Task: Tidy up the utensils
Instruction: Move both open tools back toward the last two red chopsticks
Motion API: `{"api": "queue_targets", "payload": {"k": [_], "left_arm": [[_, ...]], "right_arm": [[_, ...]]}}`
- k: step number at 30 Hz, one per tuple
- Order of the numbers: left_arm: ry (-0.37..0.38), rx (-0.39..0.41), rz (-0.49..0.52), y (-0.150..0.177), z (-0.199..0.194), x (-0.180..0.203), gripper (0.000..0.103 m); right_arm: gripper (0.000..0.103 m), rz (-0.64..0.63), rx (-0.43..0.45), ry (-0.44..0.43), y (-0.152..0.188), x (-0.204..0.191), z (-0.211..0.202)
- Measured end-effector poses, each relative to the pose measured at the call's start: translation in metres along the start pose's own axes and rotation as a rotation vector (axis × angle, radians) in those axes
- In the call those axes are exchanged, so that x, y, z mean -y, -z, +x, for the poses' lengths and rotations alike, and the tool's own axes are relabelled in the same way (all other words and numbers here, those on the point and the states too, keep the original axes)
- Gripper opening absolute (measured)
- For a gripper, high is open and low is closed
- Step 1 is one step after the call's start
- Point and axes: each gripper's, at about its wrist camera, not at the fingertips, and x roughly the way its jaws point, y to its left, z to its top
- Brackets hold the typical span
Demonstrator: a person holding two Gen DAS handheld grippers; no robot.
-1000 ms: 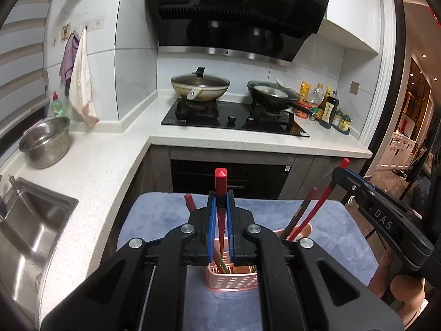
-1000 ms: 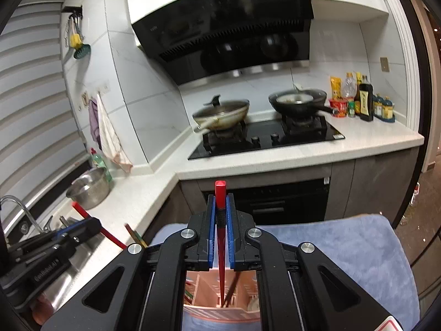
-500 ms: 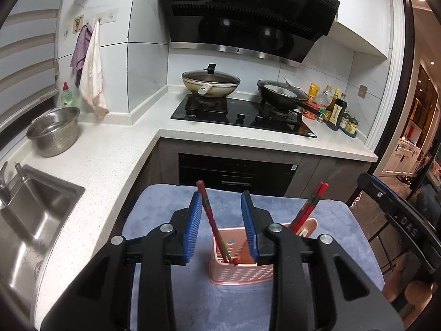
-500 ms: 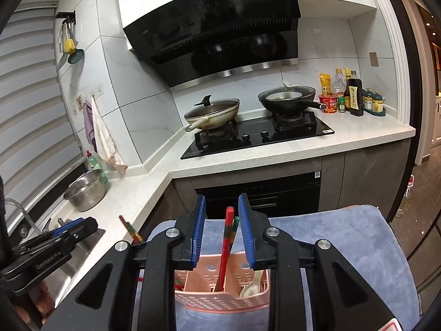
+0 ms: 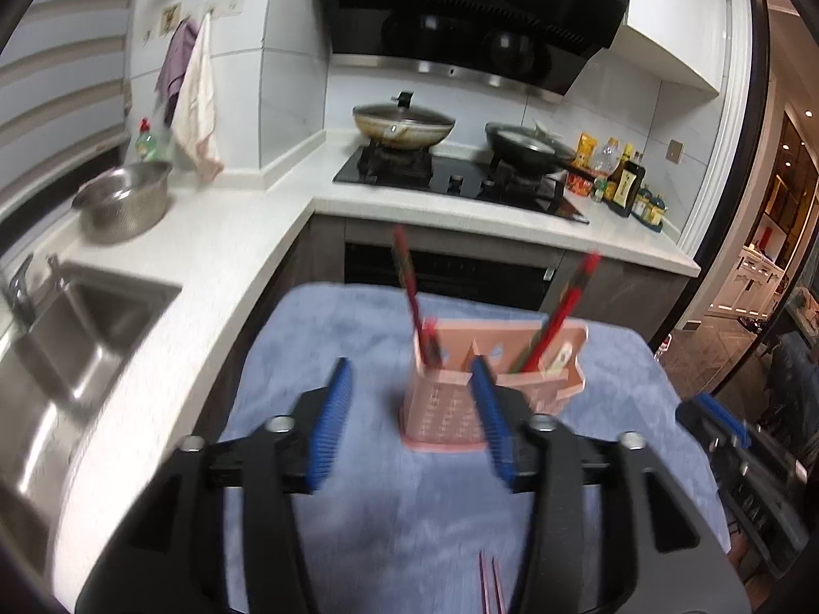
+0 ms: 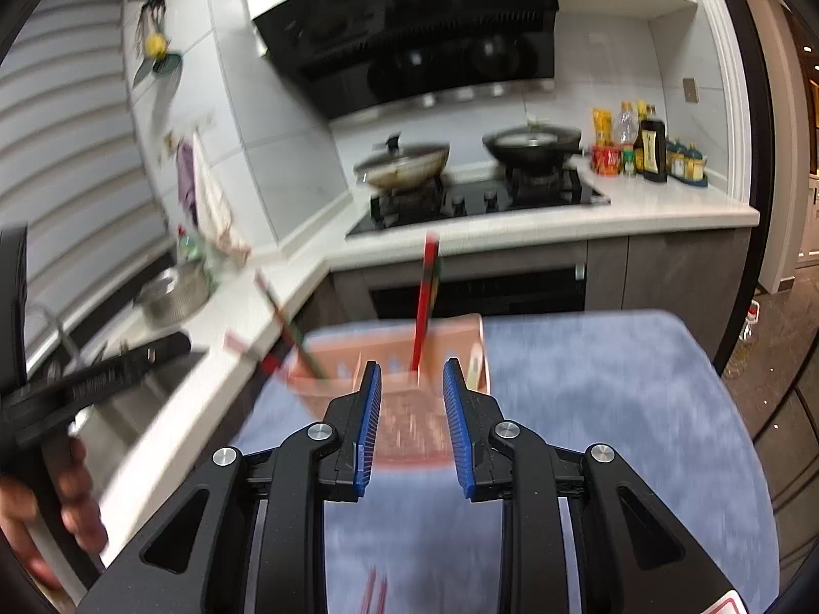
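Observation:
A pink utensil holder (image 5: 450, 409) stands on a blue towel (image 5: 358, 337); it also shows in the right wrist view (image 6: 409, 409). Red chopsticks (image 5: 409, 291) lean in its left compartment, and another red pair (image 5: 563, 307) leans in its right one, seen too in the right wrist view (image 6: 425, 302). My left gripper (image 5: 412, 419) is open and empty, near side of the holder. My right gripper (image 6: 412, 419) is open and empty, also short of the holder. More red chopsticks (image 5: 489, 583) lie on the towel near me. The frames are blurred.
A white counter (image 5: 215, 235) wraps around the left and back. It carries a sink (image 5: 61, 358), a steel bowl (image 5: 125, 202), a stove with a lidded wok (image 5: 404, 123) and a pan (image 5: 527, 146), and bottles (image 5: 624, 184).
Both grippers opened and let go of their red chopsticks, which now stand in the holder. Both grippers have pulled back from the holder and opened wider.

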Motion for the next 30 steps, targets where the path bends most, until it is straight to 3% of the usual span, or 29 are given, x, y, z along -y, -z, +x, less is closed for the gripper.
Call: {"api": "queue_targets", "payload": {"k": [9, 16, 23, 30], "left_arm": [[-0.020, -0.180, 0.062, 0.110, -0.006, -0.005, 0.051], [-0.016, -0.311, 0.058, 0.181, -0.009, -0.008, 0.051], [0.000, -0.388, 0.081, 0.226, -0.022, -0.003, 0.051], [0.010, -0.420, 0.081, 0.243, -0.030, 0.000, 0.051]], "right_arm": [[0.026, -0.112, -0.195, 0.070, 0.125, -0.011, -0.026], [0.026, -0.129, -0.359, 0.033, 0.208, -0.021, -0.040], [0.026, -0.148, -0.452, 0.000, 0.249, -0.032, -0.054], [0.026, -0.173, -0.463, -0.015, 0.262, -0.044, -0.066]]}}
